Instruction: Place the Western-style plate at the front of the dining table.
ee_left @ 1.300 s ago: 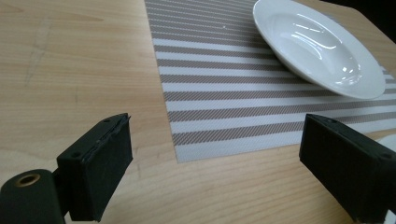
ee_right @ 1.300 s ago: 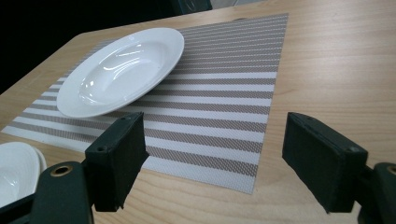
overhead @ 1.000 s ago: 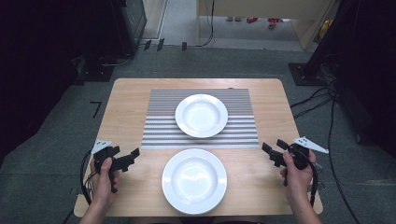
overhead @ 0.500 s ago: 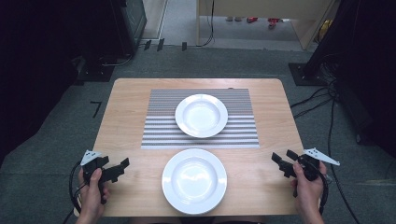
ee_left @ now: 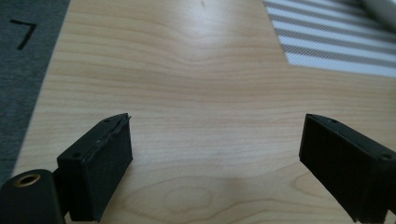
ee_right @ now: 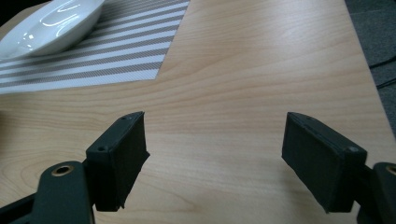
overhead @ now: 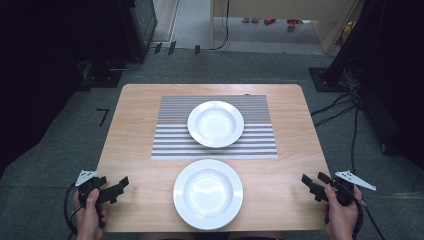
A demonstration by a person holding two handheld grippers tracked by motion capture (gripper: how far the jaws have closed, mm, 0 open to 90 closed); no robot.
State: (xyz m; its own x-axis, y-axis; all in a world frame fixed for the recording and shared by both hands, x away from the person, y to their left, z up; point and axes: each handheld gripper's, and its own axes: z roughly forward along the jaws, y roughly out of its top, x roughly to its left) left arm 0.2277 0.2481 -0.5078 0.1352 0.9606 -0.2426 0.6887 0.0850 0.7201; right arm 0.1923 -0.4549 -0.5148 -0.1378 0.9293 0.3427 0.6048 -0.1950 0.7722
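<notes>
Bright, even overhead light; dark surroundings

Lab-like room: grey carpet [overhead: 300, 65], floor cables [overhead: 345, 107], dark equipment racks [overhead: 135, 25].

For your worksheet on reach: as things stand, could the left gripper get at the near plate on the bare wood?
Probably yes. The left gripper is open beside the near plate, with bare table between them and nothing in the way.
</notes>
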